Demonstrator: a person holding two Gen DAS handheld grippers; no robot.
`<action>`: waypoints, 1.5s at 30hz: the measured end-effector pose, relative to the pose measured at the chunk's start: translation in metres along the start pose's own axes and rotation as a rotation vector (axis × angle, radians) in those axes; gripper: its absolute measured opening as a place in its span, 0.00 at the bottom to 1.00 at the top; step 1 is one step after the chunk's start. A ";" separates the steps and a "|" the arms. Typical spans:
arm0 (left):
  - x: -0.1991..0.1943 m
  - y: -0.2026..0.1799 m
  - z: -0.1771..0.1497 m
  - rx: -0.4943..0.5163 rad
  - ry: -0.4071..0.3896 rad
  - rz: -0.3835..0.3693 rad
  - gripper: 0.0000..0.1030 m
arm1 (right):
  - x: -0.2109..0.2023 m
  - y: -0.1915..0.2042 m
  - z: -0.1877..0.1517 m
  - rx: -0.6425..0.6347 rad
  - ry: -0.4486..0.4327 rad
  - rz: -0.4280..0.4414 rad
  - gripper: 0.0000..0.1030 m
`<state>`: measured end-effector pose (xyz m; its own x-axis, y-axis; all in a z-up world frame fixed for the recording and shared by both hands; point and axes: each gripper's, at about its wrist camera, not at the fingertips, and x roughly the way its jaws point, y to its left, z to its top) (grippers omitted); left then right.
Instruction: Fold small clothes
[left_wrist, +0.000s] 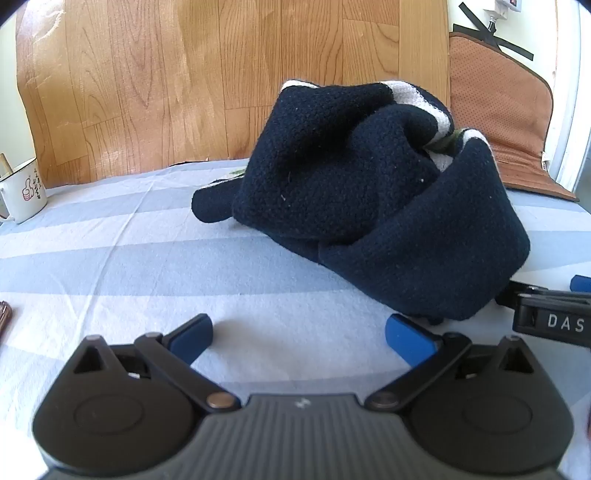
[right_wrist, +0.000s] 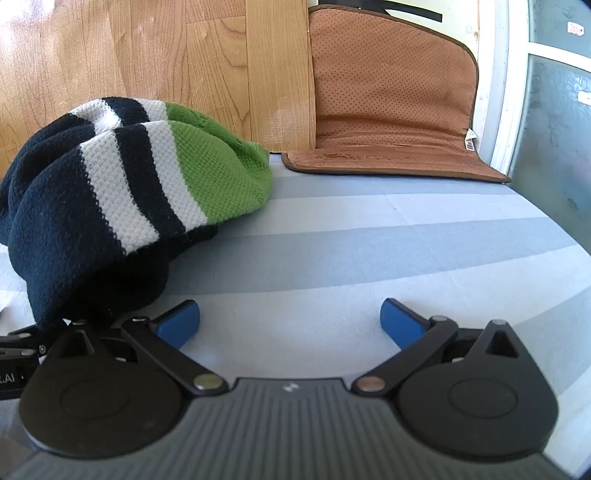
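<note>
Left gripper (left_wrist: 299, 338): jaws spread wide, nothing between the blue pads (left_wrist: 192, 338), which sit low over the striped sheet (left_wrist: 110, 258). Its right pad lies just beside the near hem of the knitted garment (left_wrist: 369, 192); contact cannot be told.

Right gripper (right_wrist: 290, 321): jaws equally wide apart, holding nothing. Its left pad (right_wrist: 179, 323) sits just beside the garment's near dark edge.

Knitted garment (right_wrist: 110, 192): one, crumpled in a heap on the sheet, ahead and to the right of the left gripper, ahead and to the left of the right gripper.

Seen only from the left wrist: one white mug (left_wrist: 22, 192) with a printed motif, well to the left of the garment; the garment's navy side, with slivers of white. The other gripper's black body shows right of the garment.

Seen only from the right wrist: the garment's navy, white and green stripes.

Seen in both: one brown perforated mat (right_wrist: 391, 110), behind and right of the garment, bent up against the wood-grain panel (left_wrist: 184, 74).
</note>
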<state>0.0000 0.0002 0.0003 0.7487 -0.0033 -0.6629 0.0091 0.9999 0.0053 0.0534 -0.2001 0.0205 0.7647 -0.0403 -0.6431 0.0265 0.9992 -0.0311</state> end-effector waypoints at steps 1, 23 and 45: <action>0.000 0.001 0.001 0.000 0.007 -0.003 1.00 | 0.000 0.000 0.000 0.005 0.001 0.003 1.00; -0.013 0.004 -0.010 0.034 0.005 -0.029 1.00 | 0.002 -0.001 0.001 -0.001 0.000 0.006 1.00; -0.014 0.005 -0.011 0.036 0.004 -0.032 1.00 | 0.002 0.000 0.000 0.000 -0.001 0.006 1.00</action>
<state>-0.0176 0.0056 0.0013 0.7453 -0.0354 -0.6658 0.0569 0.9983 0.0107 0.0548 -0.2007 0.0195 0.7652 -0.0339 -0.6429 0.0215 0.9994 -0.0271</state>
